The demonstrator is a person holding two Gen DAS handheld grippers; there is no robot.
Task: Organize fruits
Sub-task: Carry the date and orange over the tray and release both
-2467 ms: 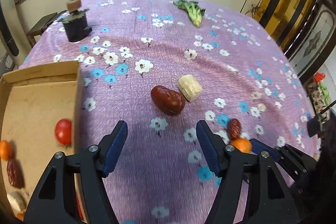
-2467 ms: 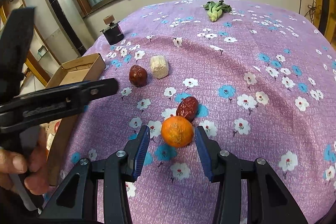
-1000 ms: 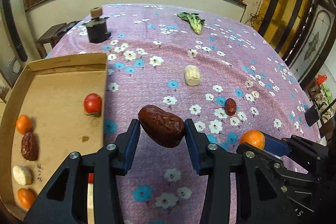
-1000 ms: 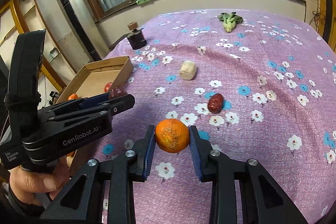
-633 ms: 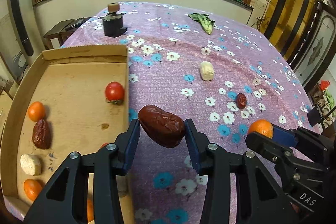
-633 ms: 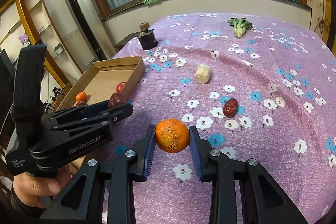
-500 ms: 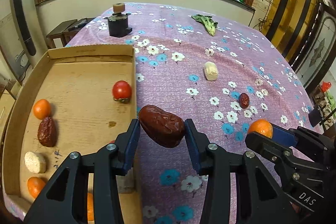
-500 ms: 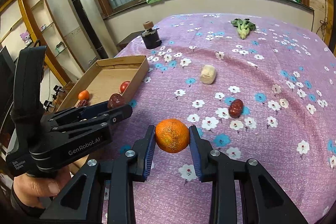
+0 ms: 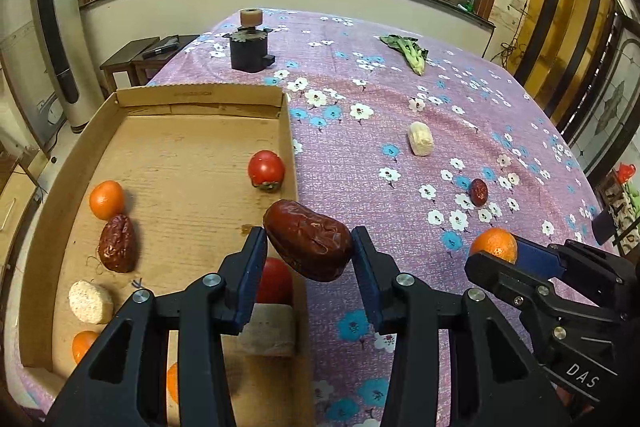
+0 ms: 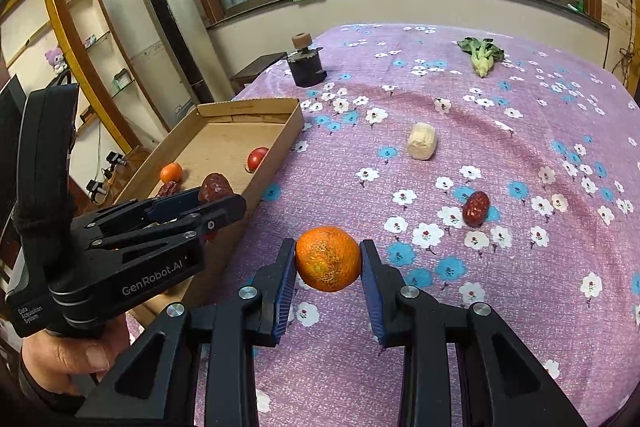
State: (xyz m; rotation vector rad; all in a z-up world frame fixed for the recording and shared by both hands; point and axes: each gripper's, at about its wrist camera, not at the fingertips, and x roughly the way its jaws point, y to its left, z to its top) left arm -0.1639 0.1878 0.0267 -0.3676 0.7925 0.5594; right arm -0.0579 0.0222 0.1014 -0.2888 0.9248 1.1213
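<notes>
My left gripper [image 9: 309,247] is shut on a large red date [image 9: 308,245] and holds it in the air over the right wall of the cardboard box [image 9: 200,95]. My right gripper [image 10: 328,259] is shut on an orange [image 10: 328,259], held above the purple flowered cloth just right of the box [image 10: 276,143]. The orange also shows in the left wrist view [image 9: 494,245]. The box holds tomatoes [image 9: 266,169], oranges [image 9: 106,199], a red date [image 9: 117,243] and a pale piece [image 9: 90,301]. On the cloth lie a small red date [image 10: 476,207] and a pale chunk [image 10: 421,141].
A black grinder-like object [image 9: 249,47] stands at the far left of the table. A green leafy vegetable [image 9: 410,53] lies at the far side. A small side table [image 9: 140,55] and a tall air conditioner [image 10: 172,27] stand beyond the table's left edge.
Both grippers closed on their fruit, lifted it off the cloth and carried it left; the date has moved from over the cloth to over the box's right wall.
</notes>
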